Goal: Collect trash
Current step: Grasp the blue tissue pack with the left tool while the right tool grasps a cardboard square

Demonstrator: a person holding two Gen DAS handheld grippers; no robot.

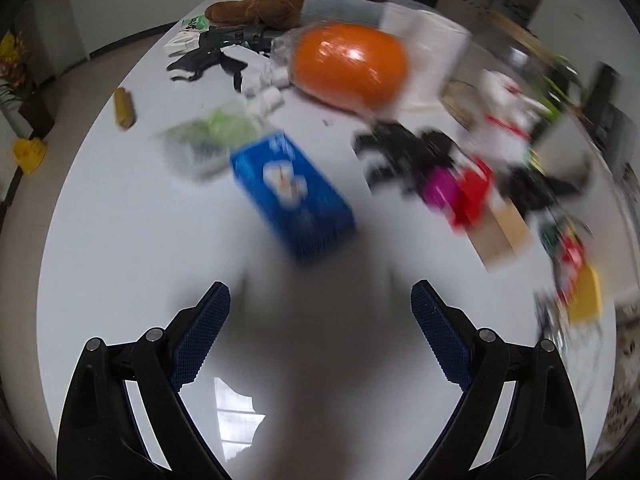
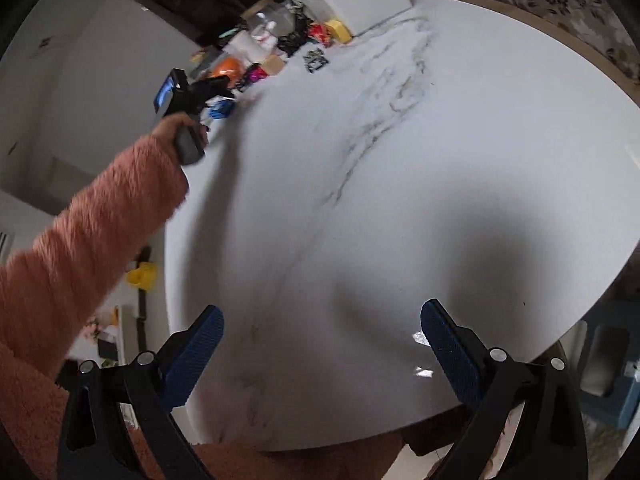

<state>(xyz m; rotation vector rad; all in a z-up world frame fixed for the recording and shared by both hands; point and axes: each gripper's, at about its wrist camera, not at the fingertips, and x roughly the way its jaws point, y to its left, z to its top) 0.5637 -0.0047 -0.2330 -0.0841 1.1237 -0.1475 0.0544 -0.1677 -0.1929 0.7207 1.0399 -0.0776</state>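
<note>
Blue cardboard, the box lies flat on the table just ahead of my left gripper, whose jaws gape wide with nothing in them. I judge it light, stiff and a little slick; I would pinch it across the short sides. My right gripper hangs spread and empty over bare white marble table. Clutter crowds beyond: an orange ball and a crumpled clear bag.
</note>
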